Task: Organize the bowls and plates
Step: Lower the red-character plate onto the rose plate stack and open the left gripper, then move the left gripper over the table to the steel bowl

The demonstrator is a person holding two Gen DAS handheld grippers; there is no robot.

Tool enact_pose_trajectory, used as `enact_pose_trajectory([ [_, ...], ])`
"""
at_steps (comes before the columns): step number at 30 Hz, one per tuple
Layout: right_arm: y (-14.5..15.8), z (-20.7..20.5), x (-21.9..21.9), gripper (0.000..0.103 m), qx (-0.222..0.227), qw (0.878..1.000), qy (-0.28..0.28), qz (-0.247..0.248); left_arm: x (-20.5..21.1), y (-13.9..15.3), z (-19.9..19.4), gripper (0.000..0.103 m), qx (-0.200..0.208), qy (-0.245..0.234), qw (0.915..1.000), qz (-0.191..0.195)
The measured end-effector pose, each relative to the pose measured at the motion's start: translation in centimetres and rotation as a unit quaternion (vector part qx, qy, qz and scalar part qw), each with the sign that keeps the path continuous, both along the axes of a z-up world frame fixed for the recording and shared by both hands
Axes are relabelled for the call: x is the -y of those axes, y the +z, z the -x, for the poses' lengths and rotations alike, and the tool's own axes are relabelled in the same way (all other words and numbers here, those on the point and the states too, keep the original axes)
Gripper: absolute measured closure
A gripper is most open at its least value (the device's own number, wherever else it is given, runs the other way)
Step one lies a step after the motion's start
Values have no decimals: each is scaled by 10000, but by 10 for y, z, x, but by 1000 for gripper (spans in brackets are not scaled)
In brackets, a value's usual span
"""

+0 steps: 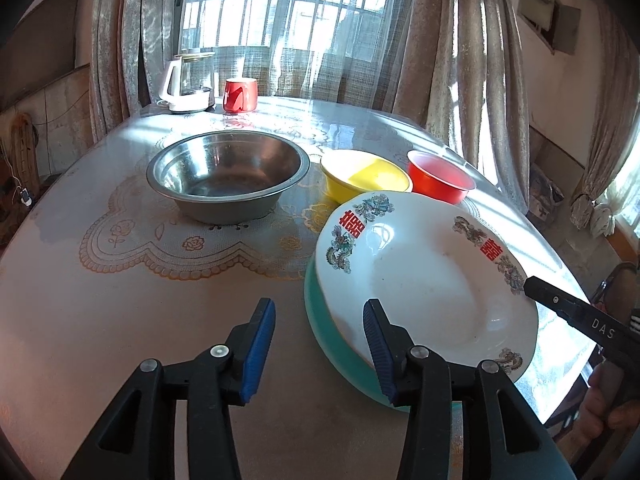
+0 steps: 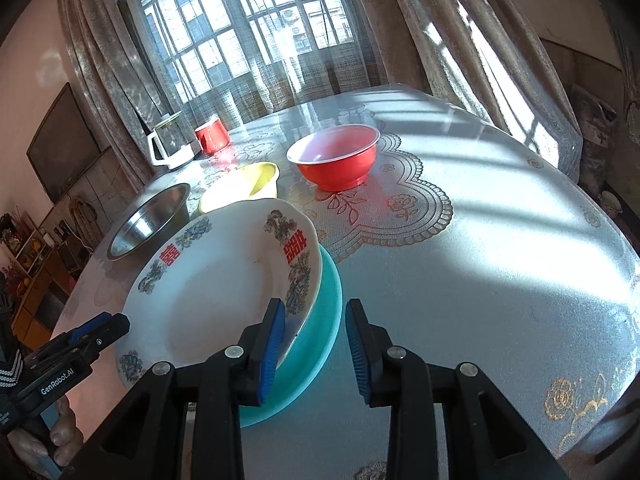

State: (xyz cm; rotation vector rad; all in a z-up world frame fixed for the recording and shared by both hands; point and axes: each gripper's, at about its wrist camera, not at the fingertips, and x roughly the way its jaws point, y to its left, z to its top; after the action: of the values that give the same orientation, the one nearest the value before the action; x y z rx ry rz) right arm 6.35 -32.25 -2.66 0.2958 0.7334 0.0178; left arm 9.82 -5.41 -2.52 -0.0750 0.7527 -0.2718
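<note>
Round tabletop [image 1: 120, 300], lace cloth, curtained window behind. White plate [image 1: 420, 280] tilted on teal plate [image 2: 320, 328] near my edge. My left gripper [image 1: 318, 344] and right gripper [image 2: 316, 344] open, each straddling plate rims. Beyond: steel bowl [image 1: 228, 176], yellow bowl [image 1: 366, 176], red bowl [image 2: 334, 156]; kettle [image 1: 188, 80], red mug [image 1: 240, 94] at far edge. Gripper lettering "GenRobot.AI".

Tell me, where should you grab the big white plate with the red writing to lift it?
Probably by its rim. The white plate rests tilted on the teal plate, so its edge stands clear there on the right side. The right tool is open with that rim between its pads, well placed; one pad above, one below. The smooth middle gives nothing to pinch.
</note>
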Motion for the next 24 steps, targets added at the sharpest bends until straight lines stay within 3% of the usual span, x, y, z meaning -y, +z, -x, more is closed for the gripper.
enact_pose_trajectory([
  [7, 15, 2, -2, 69, 149, 9999, -73, -25, -13, 6, 4, 48, -1, 208, 9998, 70],
  [24, 31, -17, -61, 67, 203, 9945, 1015, -179, -44, 7, -1, 46, -84, 744, 9970, -209],
])
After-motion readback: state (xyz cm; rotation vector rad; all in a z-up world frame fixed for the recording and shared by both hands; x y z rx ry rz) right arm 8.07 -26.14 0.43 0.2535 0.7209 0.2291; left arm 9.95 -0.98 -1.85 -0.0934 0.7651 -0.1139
